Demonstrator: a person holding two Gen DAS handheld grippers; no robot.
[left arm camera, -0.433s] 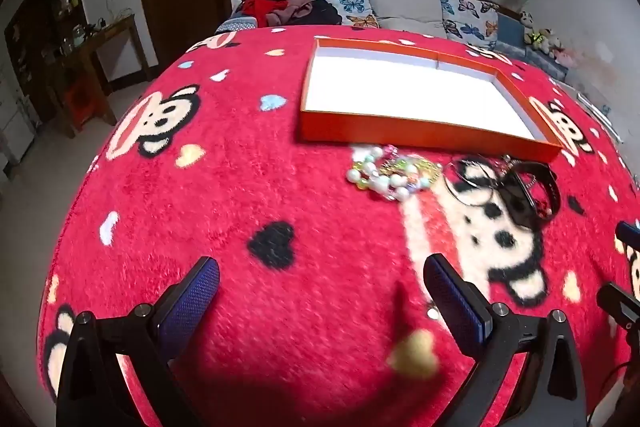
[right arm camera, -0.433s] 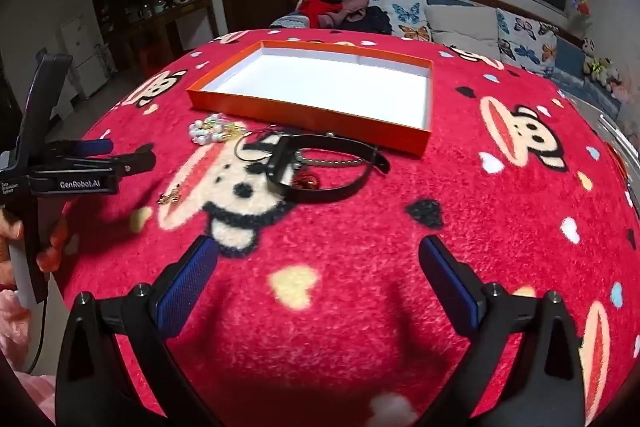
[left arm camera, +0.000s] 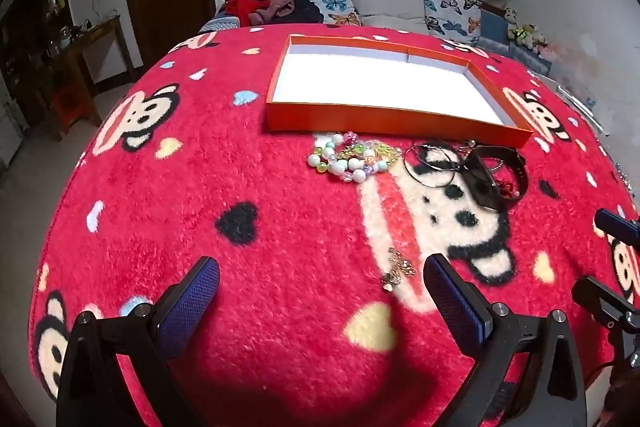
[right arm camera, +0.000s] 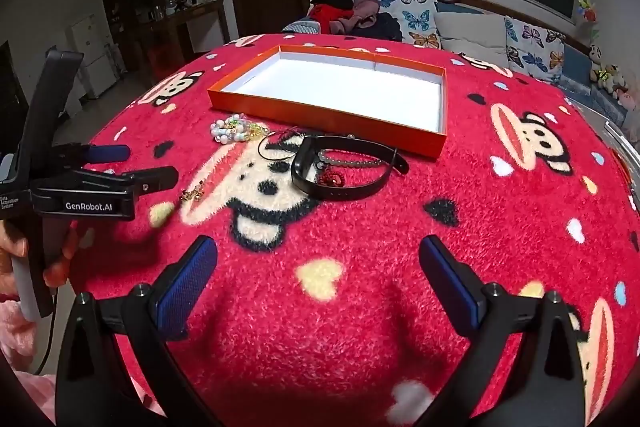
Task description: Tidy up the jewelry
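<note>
An empty orange box with a white floor (left arm camera: 384, 85) (right arm camera: 340, 87) lies on the red monkey-print blanket. In front of it lie a pearl bead bracelet (left arm camera: 352, 157) (right arm camera: 236, 129), thin wire hoops (left arm camera: 432, 163) (right arm camera: 280, 145), a black band with a bead chain and red charm (left arm camera: 496, 179) (right arm camera: 344, 171), and a small gold earring (left arm camera: 398, 269) (right arm camera: 194, 193). My left gripper (left arm camera: 320, 297) is open and empty, the earring just inside its right finger; it also shows in the right wrist view (right arm camera: 140, 167). My right gripper (right arm camera: 318, 275) is open and empty, near the blanket's front.
The blanket (left arm camera: 200, 207) covers a raised surface that drops off at left and front. A sofa with butterfly cushions and clothes (left arm camera: 400, 7) stands behind. A wooden side table (left arm camera: 88, 43) and a dark door stand at the left. The right gripper's tips (left arm camera: 612, 227) show at the right edge.
My left gripper has pulled back and lifted slightly, so the gold earring now shows beside its right finger. The right gripper has barely moved.
</note>
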